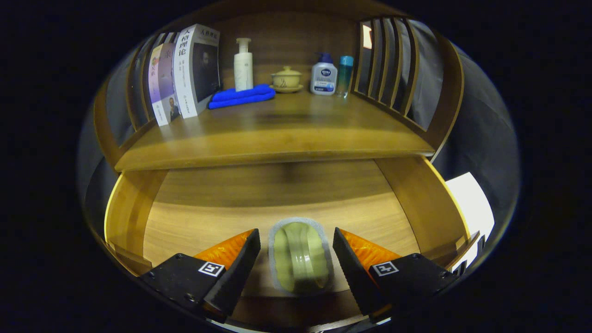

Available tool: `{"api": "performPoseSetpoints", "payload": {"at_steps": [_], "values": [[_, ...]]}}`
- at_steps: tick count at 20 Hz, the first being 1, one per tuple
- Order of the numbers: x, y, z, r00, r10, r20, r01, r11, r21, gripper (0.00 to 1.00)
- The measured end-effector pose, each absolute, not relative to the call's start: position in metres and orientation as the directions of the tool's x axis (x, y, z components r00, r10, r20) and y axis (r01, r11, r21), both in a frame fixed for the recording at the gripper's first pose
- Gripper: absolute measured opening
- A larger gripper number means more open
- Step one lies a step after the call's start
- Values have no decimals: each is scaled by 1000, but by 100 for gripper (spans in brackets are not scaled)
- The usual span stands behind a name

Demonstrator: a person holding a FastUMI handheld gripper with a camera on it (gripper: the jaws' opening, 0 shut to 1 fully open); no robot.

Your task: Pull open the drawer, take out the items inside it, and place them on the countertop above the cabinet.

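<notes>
Below the countertop, inside the open drawer, I hold my gripper spread wide around a green sponge.

We see the drawer pulled out below the countertop. A brush lies in its near part, between our gripper's spread fingers, touching neither. On the countertop, books stand far left; right of them a folded cloth, then bottles.
</notes>
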State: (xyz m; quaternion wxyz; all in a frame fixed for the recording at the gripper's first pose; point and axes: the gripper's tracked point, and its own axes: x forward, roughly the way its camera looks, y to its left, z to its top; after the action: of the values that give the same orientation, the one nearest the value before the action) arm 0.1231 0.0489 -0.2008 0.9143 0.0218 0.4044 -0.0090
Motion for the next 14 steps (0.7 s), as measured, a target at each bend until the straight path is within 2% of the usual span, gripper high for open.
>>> {"api": "performPoseSetpoints", "payload": {"at_steps": [1,5,8,10,11,13,14], "values": [[121,47,-204,663,-2,-748,35,999,28,100],[123,44,-211,649,-22,-760,40,999,6,84],[121,47,-209,656,-12,-754,9,1000,-8,46],[121,50,-206,673,-6,-740,9,1000,-1,26],[123,47,-204,685,-12,-729,16,1000,-1,26],[126,53,-194,727,19,-686,-1,1000,27,16],[125,55,-188,742,20,-670,0,1000,29,16]]}}
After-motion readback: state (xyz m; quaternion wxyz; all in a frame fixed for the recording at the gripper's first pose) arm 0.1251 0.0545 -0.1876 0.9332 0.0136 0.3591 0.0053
